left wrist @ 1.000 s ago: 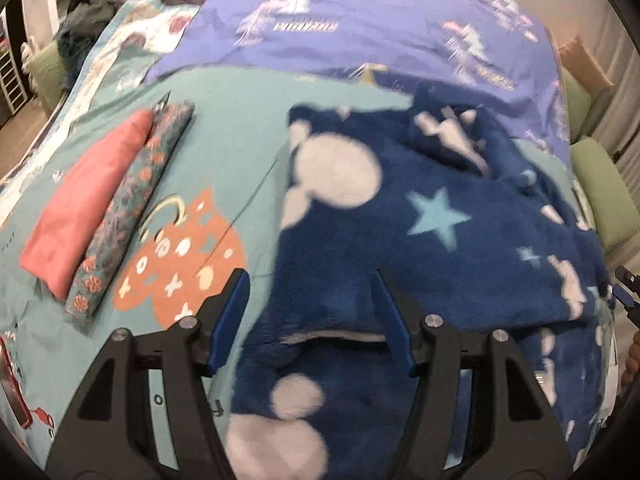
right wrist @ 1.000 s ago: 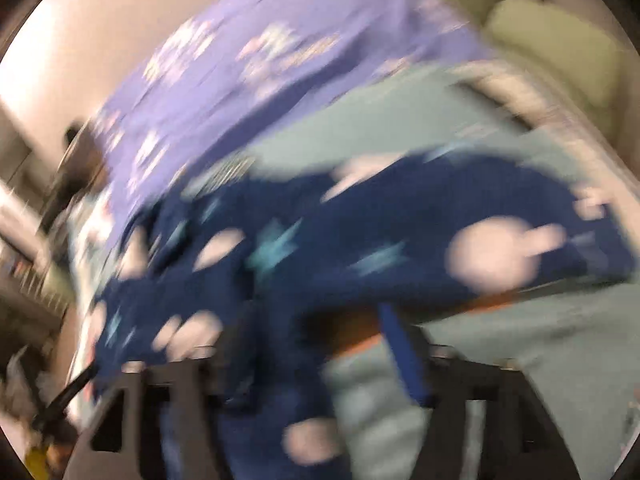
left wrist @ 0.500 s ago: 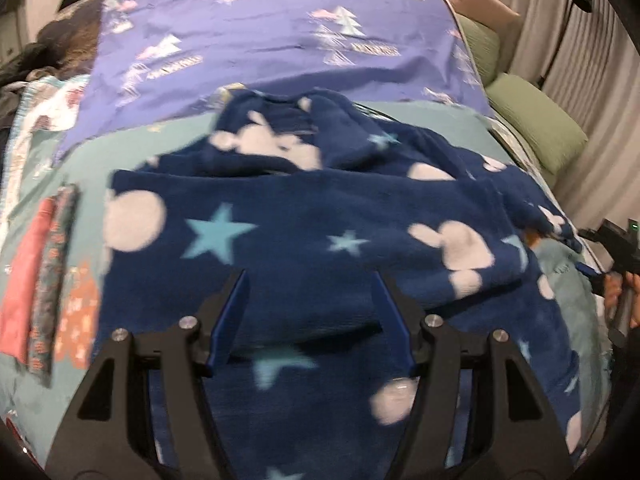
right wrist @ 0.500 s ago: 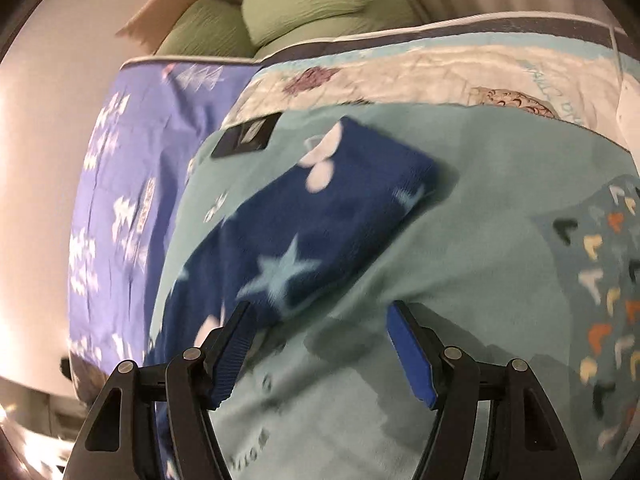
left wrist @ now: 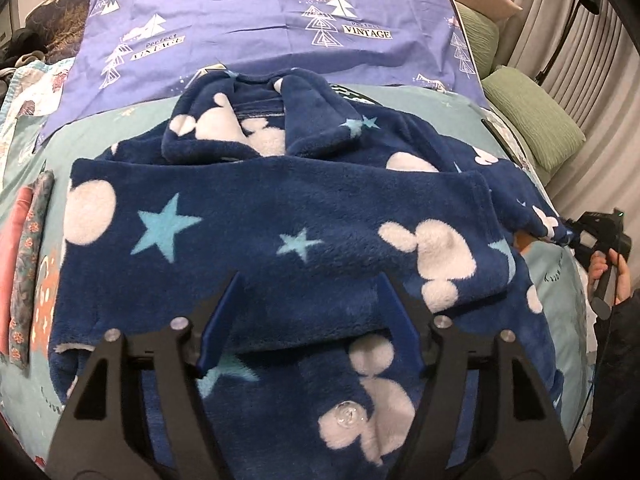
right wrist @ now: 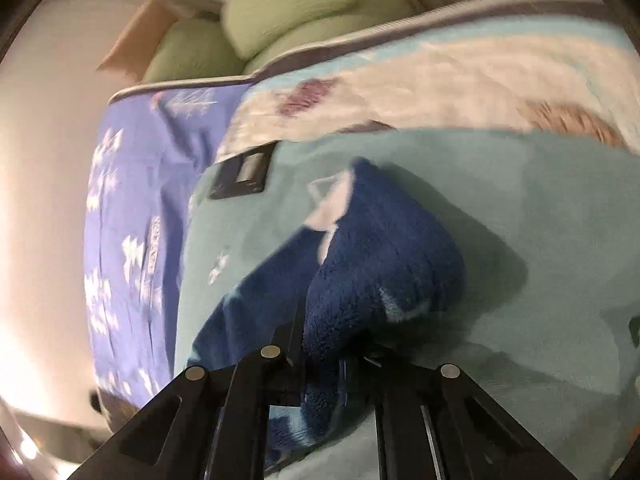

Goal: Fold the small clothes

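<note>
Teal bedding [left wrist: 132, 132] printed with cartoon figures covers the bed, and a purple sheet [left wrist: 256, 20] with white tree prints and the word "VINTAGE" lies across its far end. Green pillows [left wrist: 532, 116] are stacked along the right edge beside a pleated curtain [left wrist: 560, 32]. At the left edge of the left wrist view, a folded pink garment [left wrist: 10, 264] and a folded floral garment [left wrist: 30, 256] lie side by side, touching. A navy fleece garment [left wrist: 280, 216] patterned with white mouse heads and pale blue stars is spread over the middle of the bedding, its collar toward the purple sheet and one sleeve folded flat across its front. The left gripper [left wrist: 308, 320] hovers over the near part of this garment with its blue-padded jaws spread wide and nothing between them. The other sleeve [right wrist: 380, 264] trails off toward the right side of the bed, where the right gripper [left wrist: 576, 236] meets its cuff, a hand [left wrist: 608, 276] wrapped around the handle. In the blurred right wrist view, the jaws are pressed close together and pinch the bunched navy sleeve, which rises slightly off the teal bedding. A dark label patch [right wrist: 244, 176] lies on the bedding beyond the sleeve.
</note>
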Available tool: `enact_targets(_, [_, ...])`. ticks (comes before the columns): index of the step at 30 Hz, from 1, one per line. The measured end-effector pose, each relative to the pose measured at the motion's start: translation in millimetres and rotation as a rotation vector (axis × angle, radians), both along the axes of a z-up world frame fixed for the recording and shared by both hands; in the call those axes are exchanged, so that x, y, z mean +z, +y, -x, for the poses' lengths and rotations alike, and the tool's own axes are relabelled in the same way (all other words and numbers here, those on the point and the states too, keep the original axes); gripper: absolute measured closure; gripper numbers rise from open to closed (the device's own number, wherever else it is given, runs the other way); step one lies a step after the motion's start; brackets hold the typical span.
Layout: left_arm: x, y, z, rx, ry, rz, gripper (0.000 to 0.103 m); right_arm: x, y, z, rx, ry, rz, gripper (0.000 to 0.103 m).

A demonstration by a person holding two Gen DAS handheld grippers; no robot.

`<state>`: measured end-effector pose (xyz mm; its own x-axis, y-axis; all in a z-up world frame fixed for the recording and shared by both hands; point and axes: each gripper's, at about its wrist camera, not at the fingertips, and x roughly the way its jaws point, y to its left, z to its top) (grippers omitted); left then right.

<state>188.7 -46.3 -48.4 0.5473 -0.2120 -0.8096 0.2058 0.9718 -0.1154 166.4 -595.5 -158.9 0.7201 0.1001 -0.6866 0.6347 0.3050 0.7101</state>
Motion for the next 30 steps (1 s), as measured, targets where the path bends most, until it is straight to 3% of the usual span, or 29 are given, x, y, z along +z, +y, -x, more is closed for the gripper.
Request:
enact_targets(7, [-2.9, 0.4, -1.5, -0.002, 0.010, -0.008, 0.031, 105.0, 69.5, -19.3, 0.226, -0.144, 0.396, 0.094])
enact_targets(11, [-4.3, 10.0, 1.7, 0.012, 0.016, 0.016, 0.031, 162.5, 155.2, -32.5, 0.423, -0.288, 0.545, 0.094])
enact_targets(14, [-4.1, 24.5, 3.3, 0.042, 0.014, 0.026, 0.031, 183.0, 227.9, -37.9, 0.576, -0.382, 0.617, 0.094])
enact_targets(18, [-4.1, 52.3, 4.1, 0.098, 0.019, 0.072, 0.030, 175.9, 331.0, -44.2, 0.839, -0.443, 0.623, 0.091])
enact_targets(23, [-3.6, 84.4, 7.4, 0.143, 0.028, 0.168, 0.029, 111.5, 418.2, -52.2, 1.183, -0.276, 0.575, 0.079])
enact_targets(26, [-4.6, 95.0, 7.4, 0.143, 0.034, 0.243, 0.024, 88.8, 417.5, -44.7, 1.254, -0.222, 0.536, 0.075])
enact_targets(30, [-8.6, 95.0, 0.1, 0.132, 0.080, 0.404, 0.023, 92.8, 392.8, -36.1, 1.228, -0.212, 0.518, 0.064])
